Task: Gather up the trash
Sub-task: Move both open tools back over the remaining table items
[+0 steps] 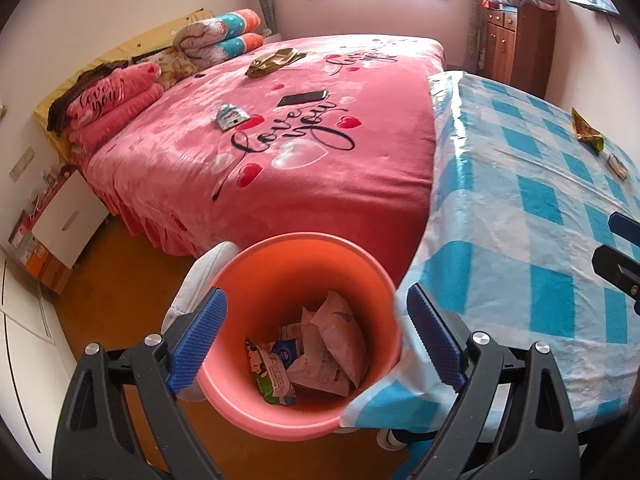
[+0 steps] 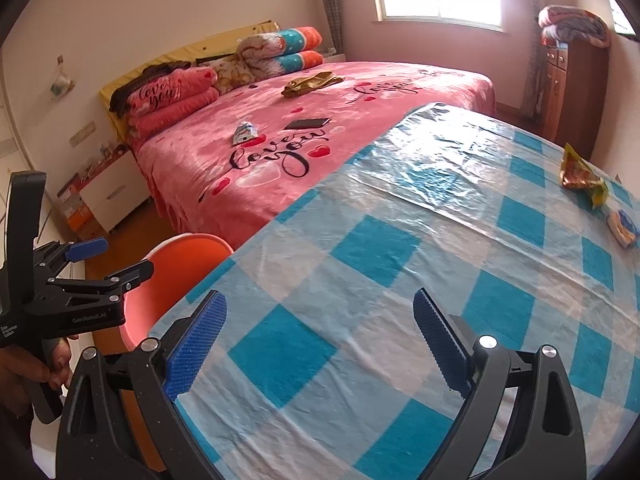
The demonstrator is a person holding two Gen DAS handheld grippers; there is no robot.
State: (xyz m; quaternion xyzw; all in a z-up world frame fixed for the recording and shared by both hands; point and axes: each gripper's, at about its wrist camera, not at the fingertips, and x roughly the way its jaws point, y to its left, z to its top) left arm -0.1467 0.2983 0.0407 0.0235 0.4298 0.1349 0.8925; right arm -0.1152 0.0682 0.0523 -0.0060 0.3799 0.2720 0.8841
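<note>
Trash was what I counted first: inside the orange bin (image 1: pixel 296 280), which stood on the floor between the bed (image 1: pixel 320 168) and the table (image 1: pixel 520 240), lay several crumpled wrappers (image 1: pixel 320 352), white pouches with a green and a blue packet among them, though I could not tell their exact number. Two more pieces sat on the checked tablecloth at the far edge, a yellow-green snack bag (image 2: pixel 582 176) and a small blue-and-yellow packet (image 2: pixel 623 227) just beside it. On the pink bedspread I saw one blue-white wrapper (image 1: pixel 231 116), one dark phone (image 1: pixel 303 98) and one gold cloth (image 1: pixel 276 62). My left gripper (image 1: pixel 316 344) hung over the bin with its jaws spread wide and nothing between them. My right gripper (image 2: pixel 318 344) was likewise wide apart and empty above the tablecloth.
</note>
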